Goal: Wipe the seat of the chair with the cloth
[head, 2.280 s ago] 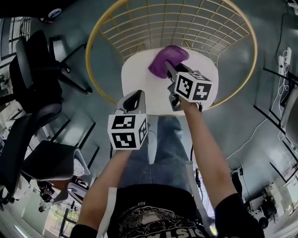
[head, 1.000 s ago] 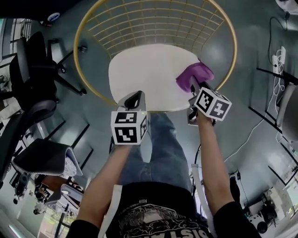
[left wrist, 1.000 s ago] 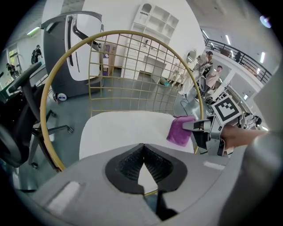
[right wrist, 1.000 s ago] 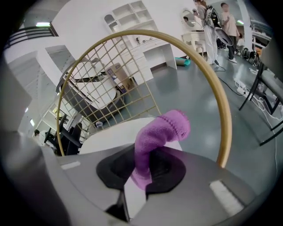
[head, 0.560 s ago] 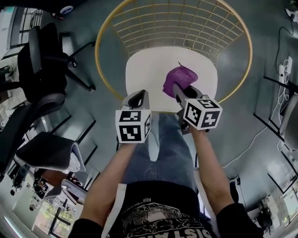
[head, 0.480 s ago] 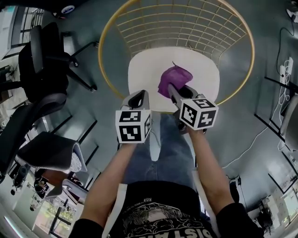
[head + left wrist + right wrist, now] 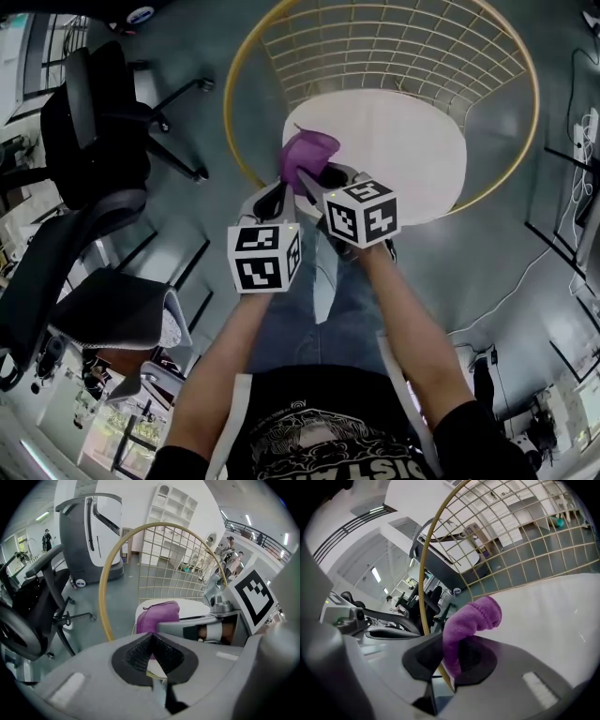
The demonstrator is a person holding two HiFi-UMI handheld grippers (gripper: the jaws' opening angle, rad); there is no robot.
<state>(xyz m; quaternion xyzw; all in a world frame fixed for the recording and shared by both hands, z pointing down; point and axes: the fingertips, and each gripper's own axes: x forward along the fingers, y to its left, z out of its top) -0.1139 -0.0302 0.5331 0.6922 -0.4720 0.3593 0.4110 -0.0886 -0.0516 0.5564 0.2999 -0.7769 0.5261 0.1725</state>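
Right gripper has its jaws clenched on the purple terry cloth, pinching it at the near end. The free end sticks out forward in a soft curl. Left gripper idles just beside it, jaws pressed together on nothing.

The cloth sits at the front-left edge of the round white seat, right by the gold wire chair frame. I can't tell whether it's pressing on the seat or just above it.

Handling, my read:
- Cloth is light, soft and floppy, so it won't transmit push. I'd drag it or press it flat rather than shove it.
- Pile looks grippy, so slip-out is unlikely.
- Present hold near one end is fine. A bite nearer the middle would put more fabric down per pass.
- Seat looks smooth and hard, so low drag.
- The wire frame is a snag risk at the edge.

Writing: none readable on the cloth or chair. The cubes only carry black-and-white square markers. The shirt print is upside down and cut off, so I can't read it.
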